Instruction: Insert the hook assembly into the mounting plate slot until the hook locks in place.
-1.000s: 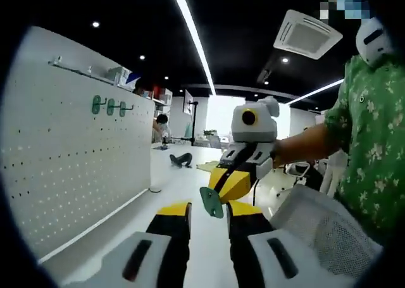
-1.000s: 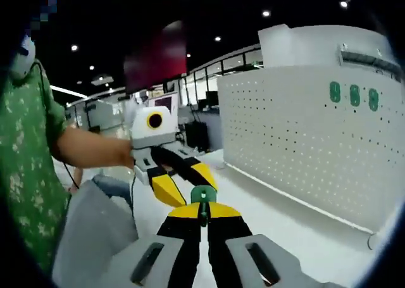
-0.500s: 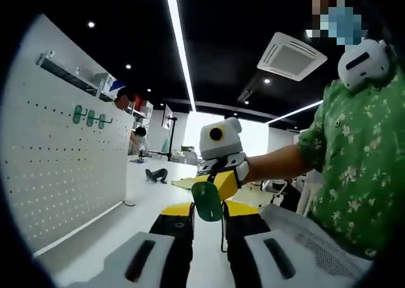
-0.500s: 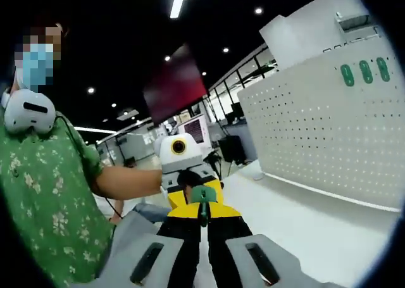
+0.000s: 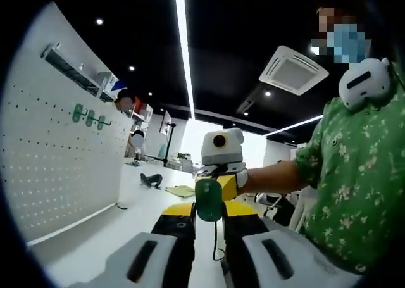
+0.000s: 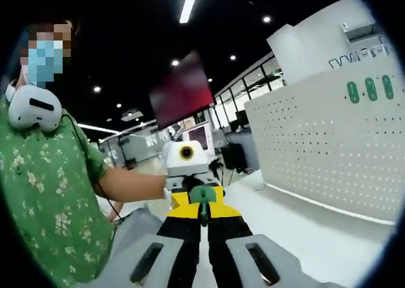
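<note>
My right tool (image 6: 203,213) pinches the small green plastic hook (image 6: 203,195); left tool (image 5: 204,219) spread: square it to the white perforated pegboard (image 6: 329,155) first.

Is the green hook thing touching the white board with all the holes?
Apart. In the right gripper view, the green hook piece sits pinched in the right gripper, while the white pegboard stands off to the side with open table between them.
</note>
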`<action>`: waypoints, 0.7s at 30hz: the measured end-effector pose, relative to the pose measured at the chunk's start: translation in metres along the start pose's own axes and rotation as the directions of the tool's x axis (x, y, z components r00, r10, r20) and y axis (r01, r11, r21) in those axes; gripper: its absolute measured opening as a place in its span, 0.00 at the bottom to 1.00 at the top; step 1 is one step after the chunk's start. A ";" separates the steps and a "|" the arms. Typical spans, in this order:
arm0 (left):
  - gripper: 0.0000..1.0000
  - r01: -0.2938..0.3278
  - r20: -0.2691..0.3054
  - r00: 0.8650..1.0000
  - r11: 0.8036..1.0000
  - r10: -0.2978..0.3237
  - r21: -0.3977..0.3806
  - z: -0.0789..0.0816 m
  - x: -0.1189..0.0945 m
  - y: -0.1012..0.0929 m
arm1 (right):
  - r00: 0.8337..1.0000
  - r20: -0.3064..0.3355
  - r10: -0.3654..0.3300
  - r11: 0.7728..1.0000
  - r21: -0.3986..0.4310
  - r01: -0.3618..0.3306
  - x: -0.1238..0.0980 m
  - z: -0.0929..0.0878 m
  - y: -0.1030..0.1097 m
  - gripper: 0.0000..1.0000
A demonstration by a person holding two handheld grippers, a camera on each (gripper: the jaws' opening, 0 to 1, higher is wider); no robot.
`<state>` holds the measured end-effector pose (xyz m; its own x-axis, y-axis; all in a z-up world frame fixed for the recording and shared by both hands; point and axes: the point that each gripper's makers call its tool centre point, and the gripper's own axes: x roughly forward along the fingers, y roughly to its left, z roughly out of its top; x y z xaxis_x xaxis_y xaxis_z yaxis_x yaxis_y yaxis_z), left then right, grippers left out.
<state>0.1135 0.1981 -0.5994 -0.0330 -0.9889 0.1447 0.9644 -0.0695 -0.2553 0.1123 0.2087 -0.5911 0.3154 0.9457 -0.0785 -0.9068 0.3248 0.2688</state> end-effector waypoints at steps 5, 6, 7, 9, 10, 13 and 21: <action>0.16 -0.006 0.001 1.000 1.000 0.006 -0.013 0.000 0.001 0.001 | 1.000 -0.007 -0.015 0.999 -0.041 0.015 -0.001 0.001 -0.001 0.01; 0.15 -0.011 0.003 1.000 1.000 0.011 -0.014 0.001 0.001 0.001 | 1.000 -0.004 -0.020 0.999 -0.048 0.020 -0.001 0.001 -0.002 0.01; 0.15 -0.019 0.001 1.000 1.000 0.019 -0.014 0.001 0.001 0.003 | 0.999 -0.003 -0.034 0.997 -0.064 0.034 -0.001 0.002 -0.003 0.02; 0.14 -0.028 0.001 1.000 0.999 0.028 -0.020 0.001 0.001 0.004 | 0.999 -0.002 -0.036 0.997 -0.072 0.036 -0.001 0.003 -0.003 0.02; 0.14 -0.029 0.002 1.000 0.999 0.029 -0.018 0.001 0.001 0.004 | 0.999 -0.004 -0.037 0.997 -0.071 0.037 -0.002 0.003 -0.004 0.02; 0.14 -0.037 -0.003 0.999 0.999 0.037 -0.016 0.000 0.001 0.005 | 0.999 -0.006 -0.048 0.995 -0.084 0.047 -0.002 0.002 -0.005 0.02; 0.14 -0.070 -0.003 0.998 0.997 0.070 -0.008 0.001 0.002 0.011 | 0.996 0.002 -0.092 0.987 -0.131 0.091 -0.001 0.004 -0.013 0.01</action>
<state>0.1247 0.1951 -0.6009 0.0339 -0.9918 0.1231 0.9621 -0.0010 -0.2728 0.1249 0.2030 -0.5907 0.3977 0.9120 -0.1006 -0.9032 0.4085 0.1321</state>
